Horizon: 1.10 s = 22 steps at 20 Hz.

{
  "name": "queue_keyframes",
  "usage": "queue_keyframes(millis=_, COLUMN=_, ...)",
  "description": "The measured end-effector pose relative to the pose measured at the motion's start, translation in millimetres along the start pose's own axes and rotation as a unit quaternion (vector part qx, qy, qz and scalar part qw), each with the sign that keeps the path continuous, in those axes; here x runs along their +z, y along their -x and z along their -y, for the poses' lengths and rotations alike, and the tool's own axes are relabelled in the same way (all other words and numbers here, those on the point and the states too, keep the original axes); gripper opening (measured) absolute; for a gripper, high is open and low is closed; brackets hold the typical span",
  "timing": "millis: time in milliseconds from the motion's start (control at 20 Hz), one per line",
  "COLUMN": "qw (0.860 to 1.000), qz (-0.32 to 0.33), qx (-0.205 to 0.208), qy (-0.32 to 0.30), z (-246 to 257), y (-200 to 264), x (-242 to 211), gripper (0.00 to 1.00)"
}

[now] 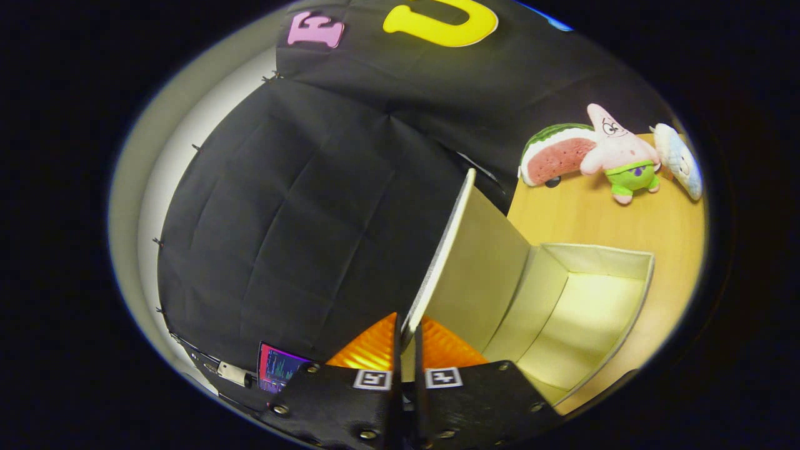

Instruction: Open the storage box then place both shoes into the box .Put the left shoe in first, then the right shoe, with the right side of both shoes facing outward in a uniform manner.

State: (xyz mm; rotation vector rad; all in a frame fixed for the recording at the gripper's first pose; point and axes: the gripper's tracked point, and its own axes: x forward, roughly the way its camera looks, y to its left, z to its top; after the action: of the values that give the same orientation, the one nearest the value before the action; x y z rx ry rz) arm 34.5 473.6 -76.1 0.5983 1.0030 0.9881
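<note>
My gripper (406, 337) is shut on the front edge of the storage box's lid (475, 262), both fingers pinching the thin flap. The lid stands lifted, tilted up and away from the box. To its right the cream storage box (631, 312) lies open on the wooden table (594, 212), and its pale inside holds nothing I can see. The view is rolled sideways, so the table runs up the right side.
Soft toys sit on the table beyond the box: a watermelon slice (553, 156), a pink star figure (619, 156) and a pale blue plush (678, 159). A small lit screen (278, 369) and a white device (232, 374) lie left of the fingers.
</note>
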Motion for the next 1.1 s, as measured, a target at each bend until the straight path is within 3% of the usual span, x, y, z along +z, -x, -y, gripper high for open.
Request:
queue_keyframes(millis=200, qw=0.998, qz=-0.024, qx=-0.02, qy=0.048, z=-25, y=-47, x=4, gripper=0.15)
queue_keyframes(millis=300, qw=0.996, qz=-0.025, qx=-0.025, qy=0.084, z=-29, y=-63, x=8, gripper=0.34)
queue_keyframes(millis=350, qw=0.995, qz=-0.025, qx=-0.021, qy=0.093, z=-36, y=-62, x=10, gripper=0.35)
queue_keyframes(millis=400, qw=0.995, qz=-0.023, qx=-0.018, qy=0.095, z=-40, y=-61, x=12, gripper=0.46)
queue_keyframes(millis=650, qw=0.994, qz=0.002, qx=-0.045, qy=0.104, z=-27, y=-18, x=19, gripper=0.46)
queue_keyframes(millis=850, qw=0.983, qz=0.039, qx=-0.121, qy=0.133, z=23, y=40, x=28, gripper=0.46)
queue_keyframes(millis=1100, qw=0.968, qz=0.079, qx=-0.208, qy=0.114, z=93, y=128, x=18, gripper=0.46)
